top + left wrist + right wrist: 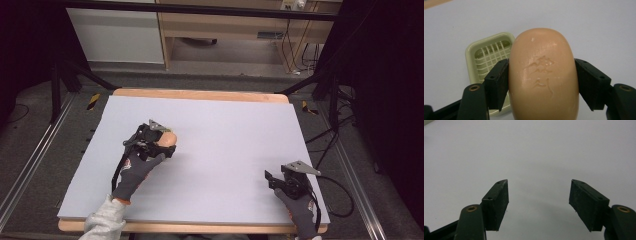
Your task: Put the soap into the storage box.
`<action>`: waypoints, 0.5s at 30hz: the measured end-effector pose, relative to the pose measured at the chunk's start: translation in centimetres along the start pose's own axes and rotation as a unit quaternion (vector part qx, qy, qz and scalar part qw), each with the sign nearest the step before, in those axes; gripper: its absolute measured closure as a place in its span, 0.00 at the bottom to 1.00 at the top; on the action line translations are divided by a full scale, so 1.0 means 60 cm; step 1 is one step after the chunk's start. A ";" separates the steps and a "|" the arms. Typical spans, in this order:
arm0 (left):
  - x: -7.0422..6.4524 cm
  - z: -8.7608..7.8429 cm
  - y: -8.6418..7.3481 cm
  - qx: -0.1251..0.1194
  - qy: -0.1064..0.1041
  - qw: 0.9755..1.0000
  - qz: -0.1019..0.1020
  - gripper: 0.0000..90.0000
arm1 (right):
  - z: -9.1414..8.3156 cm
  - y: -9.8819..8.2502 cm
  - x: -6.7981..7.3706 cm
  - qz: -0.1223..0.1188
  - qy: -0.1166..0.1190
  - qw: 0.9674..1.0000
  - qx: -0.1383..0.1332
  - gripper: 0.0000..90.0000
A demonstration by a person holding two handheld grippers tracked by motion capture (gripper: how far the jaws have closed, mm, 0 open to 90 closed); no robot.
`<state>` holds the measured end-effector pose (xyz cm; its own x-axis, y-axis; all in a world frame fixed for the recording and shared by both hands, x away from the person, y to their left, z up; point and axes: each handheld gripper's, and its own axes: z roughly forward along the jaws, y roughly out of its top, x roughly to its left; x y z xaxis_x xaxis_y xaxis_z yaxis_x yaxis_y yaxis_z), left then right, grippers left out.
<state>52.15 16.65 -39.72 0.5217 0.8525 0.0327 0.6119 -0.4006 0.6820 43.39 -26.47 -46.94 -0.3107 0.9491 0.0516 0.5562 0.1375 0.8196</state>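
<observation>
Left gripper view: your left gripper (543, 82) clamps the soap bar (543, 75), long axis pointing ahead; soap dish (489, 53) just beyond-left. Right gripper (539, 202) released, near bench's right corner

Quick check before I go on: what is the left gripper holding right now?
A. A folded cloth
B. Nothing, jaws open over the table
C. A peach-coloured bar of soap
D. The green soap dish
C. In the left gripper view, the left gripper has both black jaws pressed against the sides of the peach bar of soap, while the green soap dish sits on the table behind it, ungripped.
</observation>
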 end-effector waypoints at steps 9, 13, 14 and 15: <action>0.023 0.016 0.004 0.007 0.010 1.000 -0.008 0.35 | -0.001 0.000 0.000 0.002 0.000 1.000 -0.001 0.36; 0.029 0.020 0.005 0.008 0.014 1.000 -0.012 0.35 | 0.001 0.000 -0.001 -0.001 -0.002 1.000 0.000 0.36; 0.031 0.022 0.005 0.008 0.016 1.000 -0.013 0.35 | 0.001 0.000 -0.001 -0.001 -0.002 1.000 0.000 0.36; 0.034 0.025 0.005 0.010 0.018 1.000 -0.016 0.35 | 0.000 0.000 0.000 0.002 -0.001 1.000 0.000 0.36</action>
<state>54.31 17.78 -40.55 0.4799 0.8765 0.0364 0.6404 -0.3784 0.6684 43.39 -26.46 -46.94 -0.3078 0.9499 0.0537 0.5578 0.1344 0.8190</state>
